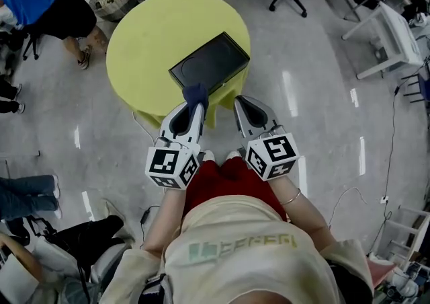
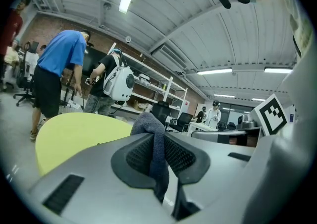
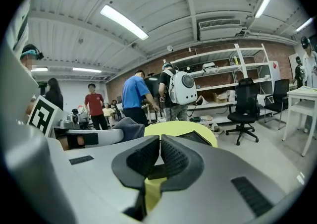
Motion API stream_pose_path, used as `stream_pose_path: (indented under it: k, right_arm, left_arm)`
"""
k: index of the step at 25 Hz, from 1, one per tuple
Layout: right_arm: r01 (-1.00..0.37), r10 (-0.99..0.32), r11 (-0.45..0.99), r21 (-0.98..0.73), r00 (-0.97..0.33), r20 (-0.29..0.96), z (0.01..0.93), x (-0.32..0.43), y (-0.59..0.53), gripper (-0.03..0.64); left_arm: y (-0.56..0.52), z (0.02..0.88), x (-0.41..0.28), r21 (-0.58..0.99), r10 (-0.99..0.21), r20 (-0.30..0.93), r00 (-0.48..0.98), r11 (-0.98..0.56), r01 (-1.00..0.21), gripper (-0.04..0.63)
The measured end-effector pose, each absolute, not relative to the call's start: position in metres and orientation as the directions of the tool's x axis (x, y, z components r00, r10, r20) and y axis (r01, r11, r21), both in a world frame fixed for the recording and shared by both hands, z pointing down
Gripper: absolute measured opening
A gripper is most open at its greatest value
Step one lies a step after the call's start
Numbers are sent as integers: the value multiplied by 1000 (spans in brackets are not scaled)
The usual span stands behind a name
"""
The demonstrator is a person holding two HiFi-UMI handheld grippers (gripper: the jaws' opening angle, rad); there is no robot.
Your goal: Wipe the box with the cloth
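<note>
L claw (image 1: 190, 116) is clamped on the dark blue cloth (image 1: 196, 94) at the near edge of the black box (image 1: 209, 62), which lies on the round yellow table (image 1: 144, 37); R claw (image 1: 246, 109) is just beside, jaws together w/ nothing between.

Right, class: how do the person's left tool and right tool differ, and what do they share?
The left tool is shut on the blue cloth; the right tool is shut on nothing. The left tool's tip reaches the black box's near edge; the right tool's stops short of it. Both are grey and point toward the yellow table.
</note>
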State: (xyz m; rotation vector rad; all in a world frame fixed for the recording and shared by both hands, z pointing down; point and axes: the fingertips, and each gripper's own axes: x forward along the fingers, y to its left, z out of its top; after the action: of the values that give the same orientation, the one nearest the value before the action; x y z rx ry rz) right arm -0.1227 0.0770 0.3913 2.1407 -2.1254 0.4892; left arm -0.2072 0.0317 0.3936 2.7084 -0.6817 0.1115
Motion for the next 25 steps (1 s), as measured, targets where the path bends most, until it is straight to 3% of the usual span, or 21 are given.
stream_pose_path:
  k: [14,25]
  right_arm:
    - [-988,-957,25,-151,-67,281,393,-66,6,38]
    - [-975,-931,108,-192,-167,325,399,33,-119,38]
  left_arm:
    - [-31,391,-173,280,-522,178,834,-786,-551,63]
    - [-151,382,-84,264,-610,220,761,-713,-649,63]
